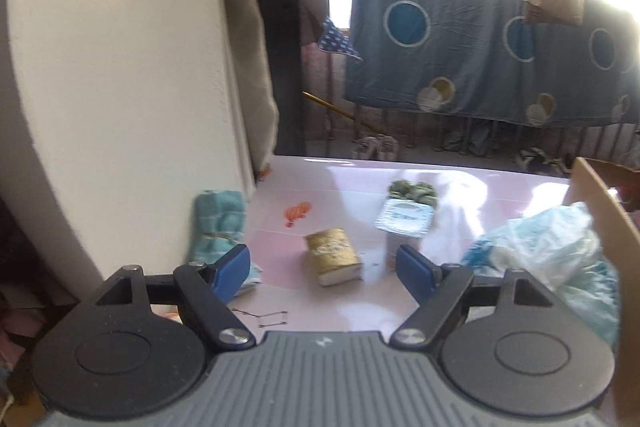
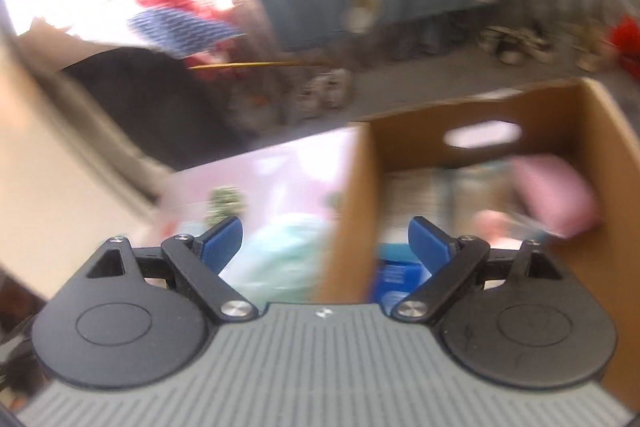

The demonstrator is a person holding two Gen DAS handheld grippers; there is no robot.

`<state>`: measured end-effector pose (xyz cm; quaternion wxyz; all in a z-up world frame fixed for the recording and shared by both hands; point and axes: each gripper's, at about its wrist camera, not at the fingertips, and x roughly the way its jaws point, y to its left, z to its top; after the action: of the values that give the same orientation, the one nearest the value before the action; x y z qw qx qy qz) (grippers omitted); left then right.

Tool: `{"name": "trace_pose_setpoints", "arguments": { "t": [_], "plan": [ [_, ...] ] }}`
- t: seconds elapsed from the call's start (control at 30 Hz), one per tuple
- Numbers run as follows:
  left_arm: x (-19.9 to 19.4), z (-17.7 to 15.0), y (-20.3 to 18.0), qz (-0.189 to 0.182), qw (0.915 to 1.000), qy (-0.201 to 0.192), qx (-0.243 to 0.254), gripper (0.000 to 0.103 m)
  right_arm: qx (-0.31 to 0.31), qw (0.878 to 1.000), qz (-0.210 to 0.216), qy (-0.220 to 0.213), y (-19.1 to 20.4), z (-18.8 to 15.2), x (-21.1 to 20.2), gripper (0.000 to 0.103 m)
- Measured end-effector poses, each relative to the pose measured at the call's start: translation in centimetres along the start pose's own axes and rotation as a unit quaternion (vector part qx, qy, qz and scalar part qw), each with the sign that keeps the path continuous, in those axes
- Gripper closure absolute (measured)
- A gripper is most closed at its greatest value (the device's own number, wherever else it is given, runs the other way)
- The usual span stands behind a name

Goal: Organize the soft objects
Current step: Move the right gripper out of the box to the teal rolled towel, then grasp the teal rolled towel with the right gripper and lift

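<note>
Two grippers were out, and both stood wide with nothing between their blue pads. The left gripper [image 1: 322, 273] hung over a pink table [image 1: 460, 183]. A gold sponge [image 1: 334, 261] lay just past its tips, in line with the gap, but not touched. A teal towel [image 1: 218, 223] sat by the white wall [image 1: 120, 87], close behind the left pad. Farther back stood a white pack [image 1: 404, 221], and a green bundle [image 1: 414, 191] lay just behind it, touching or nearly so. A clear plastic bag [image 1: 552, 247] with pale blue stuff in it leaned on the box [image 1: 600, 199] at the right edge. A small orange mark [image 1: 298, 213] was on the table.

The right gripper [image 2: 322, 245] hung over the near wall of the box [image 2: 352, 207], with one pad outside and one pad inside. This view was blurry. A pink soft thing [image 2: 560, 199] lay in the box at the far right. A blue packet [image 2: 396, 277] sat low in the box near the right pad. Outside the box, a pale green bag [image 2: 284, 255] was on the table. A blue sheet [image 1: 460, 39] with round dots hung on a rail behind the table.
</note>
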<state>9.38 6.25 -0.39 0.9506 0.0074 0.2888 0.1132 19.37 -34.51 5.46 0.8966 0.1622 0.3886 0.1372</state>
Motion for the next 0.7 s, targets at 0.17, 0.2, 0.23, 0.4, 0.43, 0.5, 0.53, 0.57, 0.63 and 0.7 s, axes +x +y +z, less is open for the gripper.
{"name": "trace_pose_setpoints", "arguments": {
  "t": [0.17,0.2,0.23,0.4,0.43,0.5,0.53,0.57,0.63,0.7],
  "plan": [
    [1.9,-0.6,2.0,0.099,0.9944,-0.024,0.028,0.024,-0.069,0.985,0.147,0.058,10.6,0.7,6.2,0.013],
    [2.3,-0.7,2.4,0.116,0.9923,-0.029,0.032,0.024,-0.077,0.978,0.179,0.075,12.9,0.7,7.9,0.013],
    [2.7,-0.8,2.7,0.128,0.9907,-0.033,0.034,0.024,-0.083,0.971,0.206,0.089,14.9,0.7,9.5,0.013],
    [6.2,-1.1,5.0,0.119,0.9927,-0.012,0.015,0.024,-0.115,0.935,0.289,0.168,24.1,-0.6,19.6,0.013],
    [7.2,-1.3,5.3,0.114,0.9933,-0.003,0.014,0.024,-0.118,0.929,0.297,0.184,25.8,-1.3,21.8,0.013],
    [8.8,-1.6,5.5,0.108,0.994,0.012,0.015,0.024,-0.113,0.921,0.307,0.213,28.1,-2.2,25.8,0.013],
    [9.4,-1.7,5.6,0.105,0.9941,0.019,0.016,0.024,-0.109,0.918,0.309,0.224,28.9,-2.7,27.6,0.013],
    [10.1,-1.9,5.6,0.099,0.9946,0.026,0.018,0.024,-0.103,0.916,0.31,0.231,29.4,-3.1,29.2,0.013],
    [11.3,-2.4,5.4,0.09,0.9948,0.041,0.024,0.024,-0.092,0.911,0.318,0.244,30.3,-3.7,32.0,0.013],
    [12.2,-2.9,5.3,0.089,0.9944,0.051,0.028,0.024,-0.09,0.907,0.325,0.251,31.0,-4.3,34.3,0.013]
  ]
}}
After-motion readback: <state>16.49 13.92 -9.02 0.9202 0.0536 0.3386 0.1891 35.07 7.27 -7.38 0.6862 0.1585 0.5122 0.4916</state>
